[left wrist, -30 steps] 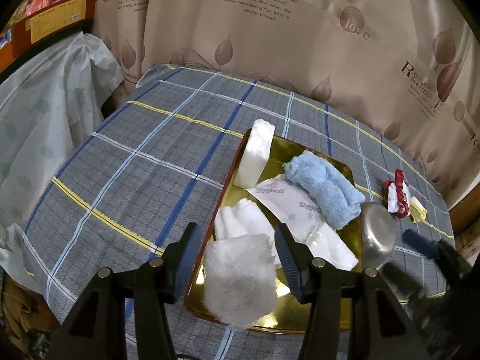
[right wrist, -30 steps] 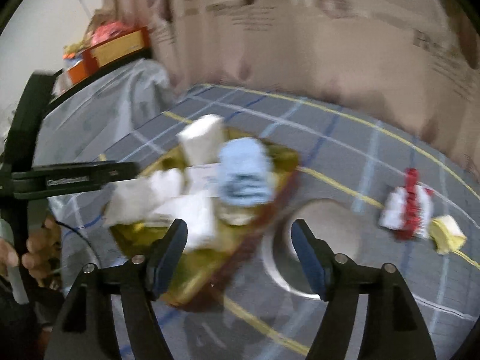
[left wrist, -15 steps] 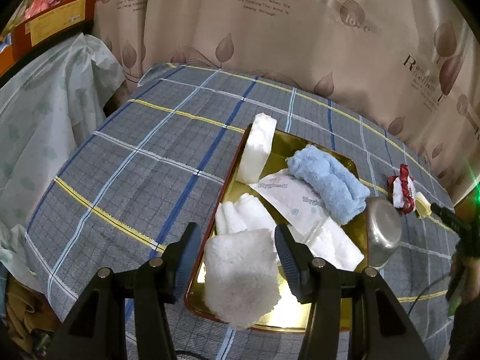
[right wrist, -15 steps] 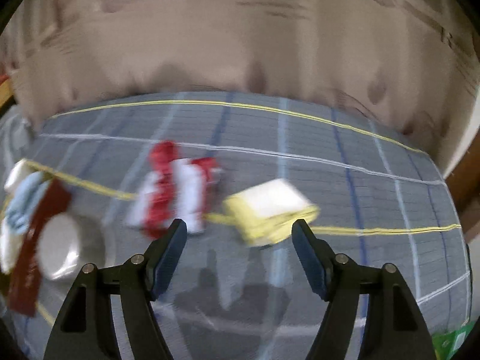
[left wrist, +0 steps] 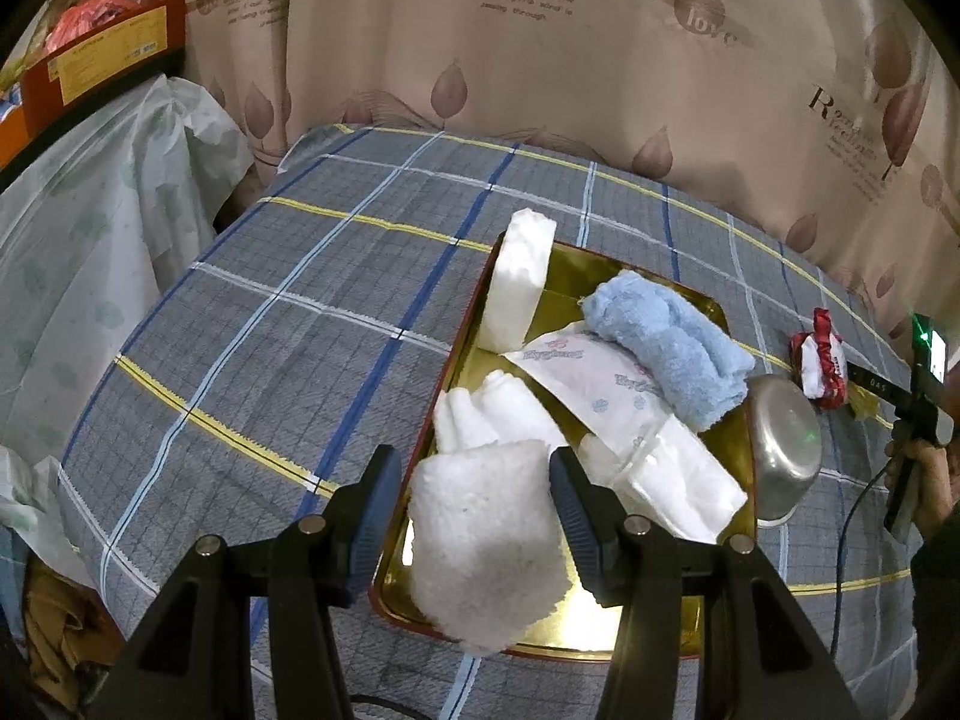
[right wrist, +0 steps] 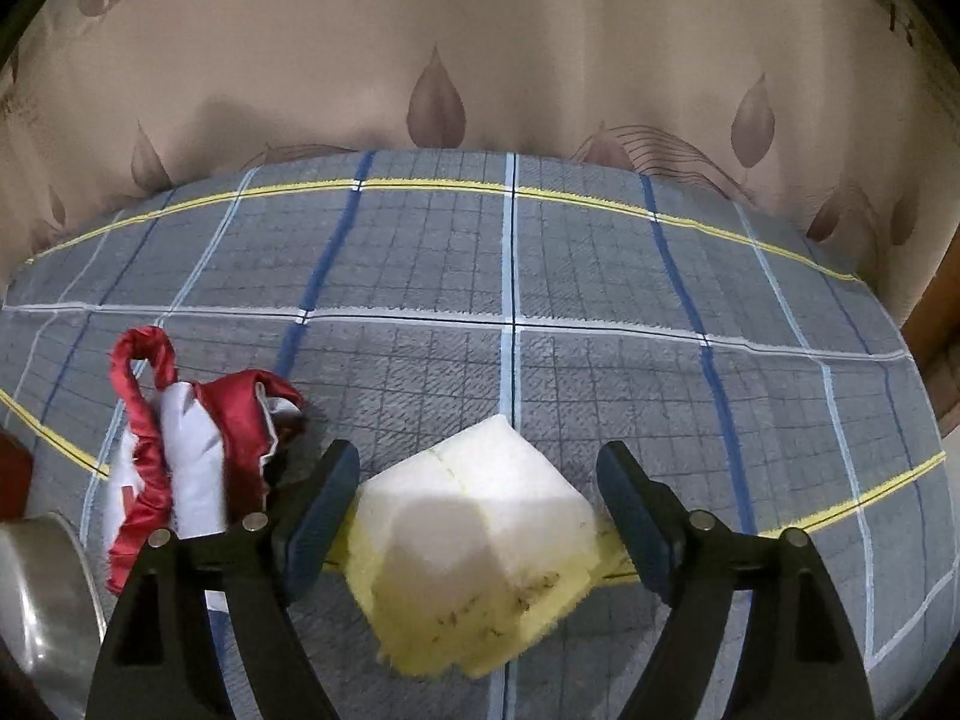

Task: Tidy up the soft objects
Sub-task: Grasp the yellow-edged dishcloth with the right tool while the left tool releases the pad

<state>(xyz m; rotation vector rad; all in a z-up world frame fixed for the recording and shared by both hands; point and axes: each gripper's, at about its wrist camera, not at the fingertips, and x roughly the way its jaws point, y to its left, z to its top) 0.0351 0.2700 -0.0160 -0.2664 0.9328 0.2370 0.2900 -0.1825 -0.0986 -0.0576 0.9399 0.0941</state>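
Fingers of the left gripper [left wrist: 474,495] stood spread on either side of a fluffy white pad [left wrist: 489,546], which lay over the near rim of the gold tray [left wrist: 600,630]; whether the pads touched it could not be told. Just beyond it in the tray lay folded white cloths [left wrist: 486,408] and, to the right, a clear pack of white pads [left wrist: 678,480]. A white wrapper [left wrist: 594,378] printed with pale blue writing, something like "Hygiene" though not surely legible, lay slantwise across the middle. A rolled light-blue towel [left wrist: 666,342] rested on its far edge, and a white foam block [left wrist: 519,279] leaned on the tray's far left rim. A steel bowl [left wrist: 783,441], tipped on its side, touched the tray's right edge. Farther right, on the grey plaid tablecloth [left wrist: 270,330], lay a red-and-white cloth bundle [left wrist: 819,357].

Seen from the right wrist, the right gripper [right wrist: 474,504] also stood wide apart, its fingers flanking a yellow-and-white sponge [right wrist: 474,546] on the cloth without clearly touching it. The red-and-white bundle [right wrist: 180,438] lay just left of that gripper.

Behind the table hung a beige leaf-patterned curtain [left wrist: 570,90] printed "Romantic feeling" and "love", with smaller lines too fine to read. At far left a pale plastic sheet [left wrist: 90,240] draped beneath a red-and-yellow box [left wrist: 102,60] whose label was illegible.
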